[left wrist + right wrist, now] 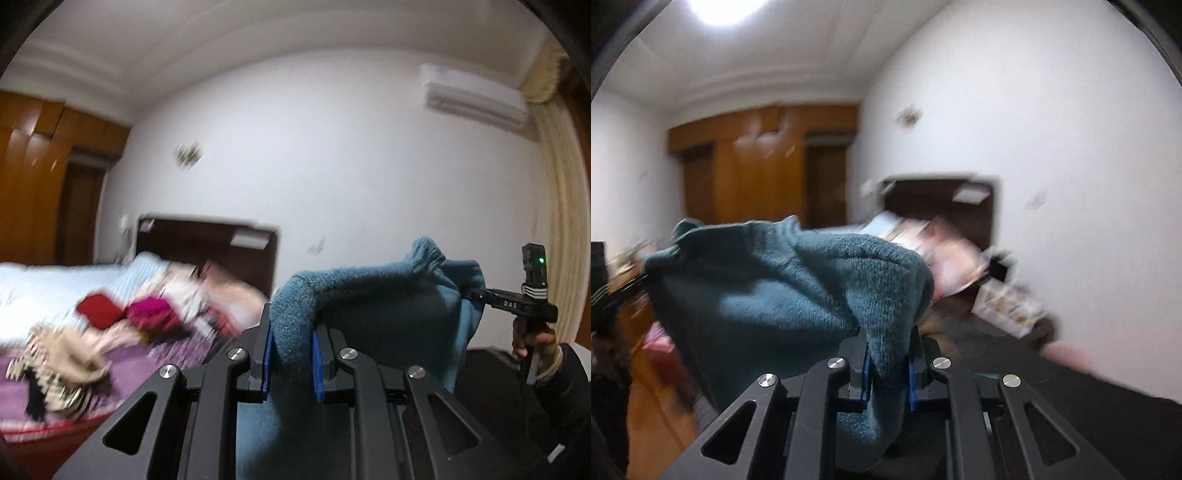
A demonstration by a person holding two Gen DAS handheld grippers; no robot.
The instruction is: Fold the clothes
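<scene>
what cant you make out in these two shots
- Sweater: lower part hidden behind the left tongs and cut by the bottom edge; left wrist view.
- Clothes pile on the bed: motion-blurred, garment types unclear.
- Left tongs in the right wrist view: cut by the left edge.

Home bedroom: bed [55, 284] with dark headboard [207, 243], wooden wardrobe [757, 166], wall air conditioner [476, 96], curtain [561, 206].

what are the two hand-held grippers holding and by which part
Both grip one teal knitted garment, lifted in the air: the left hand-held gripper and the right hand-held gripper each pinch a bunched edge, at opposite ends.
</scene>
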